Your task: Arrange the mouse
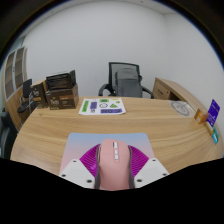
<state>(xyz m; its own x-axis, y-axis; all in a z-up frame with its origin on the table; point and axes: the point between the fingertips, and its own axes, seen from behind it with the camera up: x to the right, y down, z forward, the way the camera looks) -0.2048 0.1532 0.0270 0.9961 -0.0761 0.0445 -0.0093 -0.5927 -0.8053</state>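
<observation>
Pink-toned mouse (113, 165) sat at the bottom centre of the frame, pinched between the gripper's (113, 168) jaws, both purple pads (93, 160) pressing its sides; beneath lay a pale mat (88, 140) on the wooden table (60, 130); a black chair (128, 80) stood beyond, upper centre.

We hold the gripper (113, 168) level, pointing forward. Its two fingers sit close together, their purple pads (95, 158) pressing from either side on a pink mouse (113, 170) clamped between them. Both fingers grip evenly, left and right symmetric.
</observation>
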